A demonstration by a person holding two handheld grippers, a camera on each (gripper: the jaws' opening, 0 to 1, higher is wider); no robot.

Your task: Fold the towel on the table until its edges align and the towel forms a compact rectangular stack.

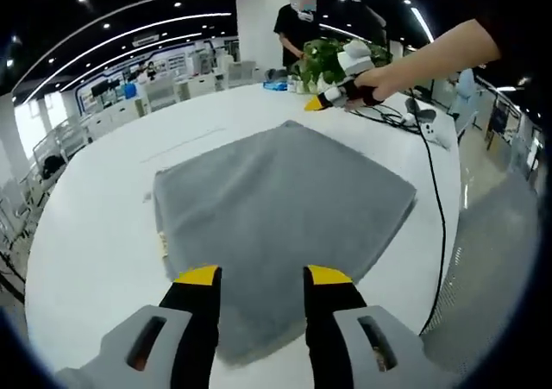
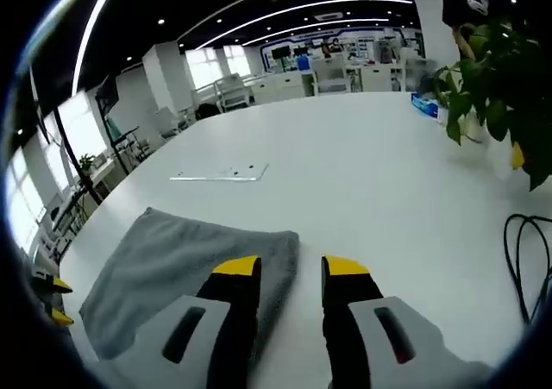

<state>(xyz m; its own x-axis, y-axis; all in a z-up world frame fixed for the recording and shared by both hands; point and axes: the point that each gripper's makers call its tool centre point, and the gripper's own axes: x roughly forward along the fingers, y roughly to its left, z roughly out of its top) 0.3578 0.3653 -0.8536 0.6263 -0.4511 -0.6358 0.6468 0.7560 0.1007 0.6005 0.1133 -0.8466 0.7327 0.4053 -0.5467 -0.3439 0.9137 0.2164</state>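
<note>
Towel (image 1: 280,203) flat on white table (image 1: 95,234) (bright open office), left gripper (image 1: 254,274) and right gripper (image 2: 289,266) both released.

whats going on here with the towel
A person is working on a grey towel on a white table with a two-jaw gripper in each hand. The left gripper hovers open over its near edge; the right gripper is open at the far corner. The towel lies flat.

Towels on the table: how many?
1: a grey towel lies flat on the white table, ahead of the open left gripper and beside the open right gripper.
</note>
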